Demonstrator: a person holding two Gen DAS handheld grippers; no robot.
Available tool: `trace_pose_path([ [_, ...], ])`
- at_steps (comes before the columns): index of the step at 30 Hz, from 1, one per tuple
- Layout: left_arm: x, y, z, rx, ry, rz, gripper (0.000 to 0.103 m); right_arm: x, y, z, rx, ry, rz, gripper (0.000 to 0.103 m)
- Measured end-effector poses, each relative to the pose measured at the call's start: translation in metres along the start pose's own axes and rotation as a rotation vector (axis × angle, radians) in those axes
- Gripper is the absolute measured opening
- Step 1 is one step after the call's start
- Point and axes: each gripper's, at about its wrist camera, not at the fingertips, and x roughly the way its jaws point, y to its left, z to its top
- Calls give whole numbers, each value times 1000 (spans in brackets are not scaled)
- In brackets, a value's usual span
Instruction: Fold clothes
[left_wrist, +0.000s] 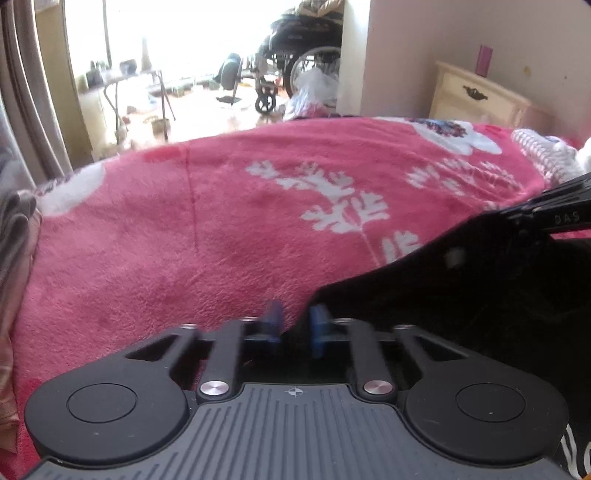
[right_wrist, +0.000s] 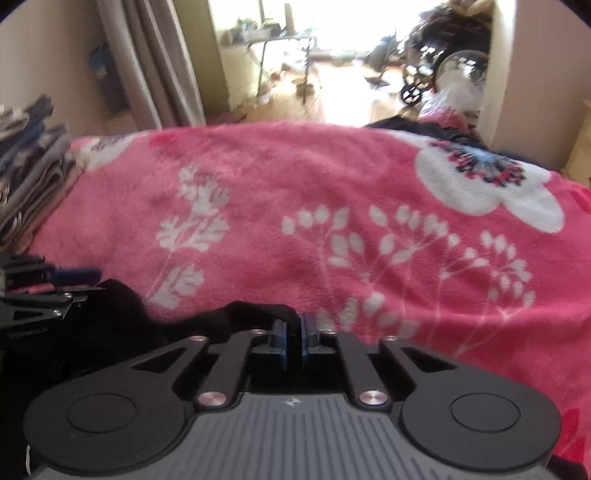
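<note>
Black garment (left_wrist: 461, 295) lies on pink floral blanket (left_wrist: 221, 229) at bed's near edge, between both tongs. Right tongs (right_wrist: 293, 334) clenched on its hem. Left tongs (left_wrist: 295, 325) parted slightly, garment edge at gap; grip uncertain. Fabric looks soft, light, limp: take corners, keep taut. Folded stack (right_wrist: 33, 177) far left.

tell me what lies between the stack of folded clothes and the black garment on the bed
Only bare pink floral blanket lies between the folded stack and the black garment; the right wrist view shows this, with the left tool at the garment's left edge.
</note>
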Motion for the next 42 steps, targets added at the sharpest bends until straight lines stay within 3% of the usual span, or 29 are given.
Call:
trace_pose_path([
  [9, -9, 12, 2, -69, -102, 108, 4, -19, -8, -9, 82, -178, -52, 6],
  [13, -4, 10, -2, -49, -114, 144, 4, -9, -6, -11, 97, -182, -71, 6],
  [16, 1, 19, -3, -106, -79, 128, 8, 7, -5, -8, 160, -153, -45, 8],
  [17, 2, 25, -2, -140, -61, 102, 10, 13, -6, -7, 192, -129, -36, 15],
  [19, -2, 37, 0, -199, -44, 43, 29, 11, -11, -5, 250, -128, -4, 23],
  [20, -6, 42, 2, -216, -41, 15, 36, 8, -14, -4, 276, -136, 12, 39],
  [22, -14, 51, 5, -240, -50, -11, 55, -3, -26, -5, 333, -166, 52, 62],
  [27, -26, 74, 9, -366, -74, -31, 64, -31, -62, -9, 440, -198, 127, 65],
  [30, -33, 74, 8, -367, -84, -22, 64, -39, -74, -13, 465, -198, 97, 66],
  [34, -53, 58, 1, -268, -76, -48, 63, -55, -71, -23, 415, -222, 72, 64],
  [38, -82, 32, -16, -75, -55, -19, 64, -72, -32, -36, 205, -205, 115, 49],
  [40, -94, 31, -25, -60, -37, 2, 63, -71, -5, -42, 90, -156, 169, 45],
  [42, -106, 44, -32, -151, -15, 20, 63, -61, 24, -48, 2, -89, 231, 45],
])
